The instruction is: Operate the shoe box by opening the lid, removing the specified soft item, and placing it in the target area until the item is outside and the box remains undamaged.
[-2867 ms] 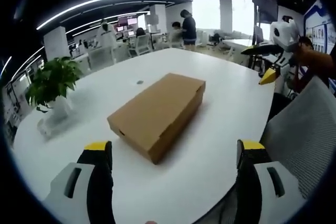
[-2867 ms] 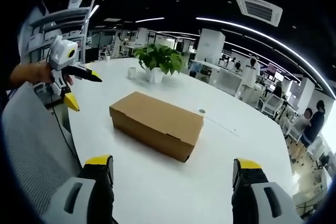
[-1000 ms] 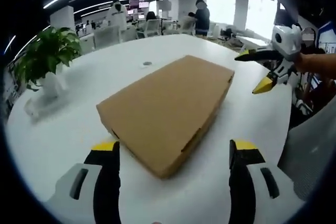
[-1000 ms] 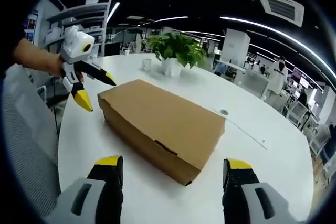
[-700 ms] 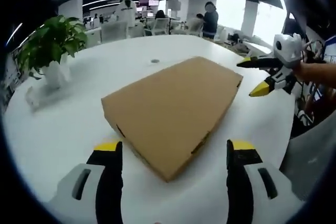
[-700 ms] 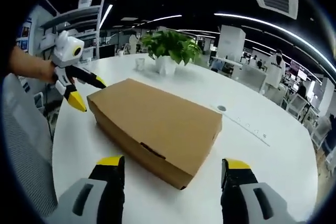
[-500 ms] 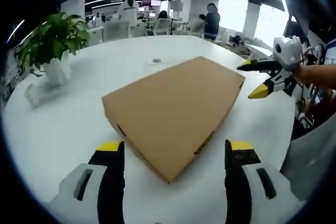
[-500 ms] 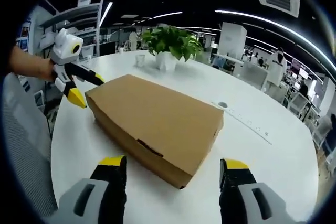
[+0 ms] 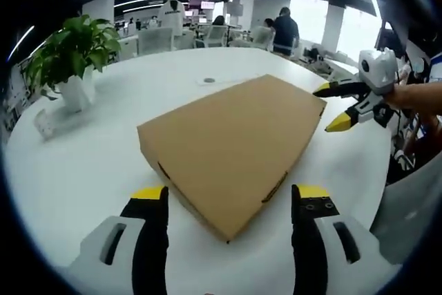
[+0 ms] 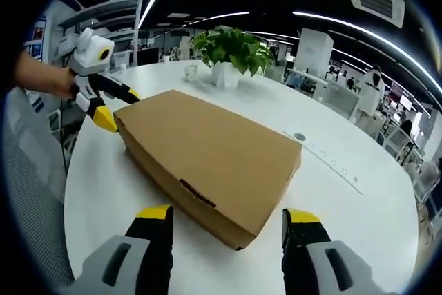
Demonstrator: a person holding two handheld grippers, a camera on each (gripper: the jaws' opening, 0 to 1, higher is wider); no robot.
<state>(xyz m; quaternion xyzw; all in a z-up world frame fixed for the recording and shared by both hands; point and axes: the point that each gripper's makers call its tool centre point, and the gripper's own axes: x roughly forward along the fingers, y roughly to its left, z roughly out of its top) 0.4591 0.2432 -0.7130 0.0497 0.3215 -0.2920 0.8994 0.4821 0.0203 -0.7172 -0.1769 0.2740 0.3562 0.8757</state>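
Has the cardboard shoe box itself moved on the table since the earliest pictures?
No. The shoe box keeps its place relative to the round table port and the potted plant. It looks bigger because both cameras came closer.

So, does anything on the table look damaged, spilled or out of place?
Nothing stands out. The shoe box lies flat on the white table, lid closed, cardboard with no visible damage. The potted plant stands upright, and nothing looks spilled.
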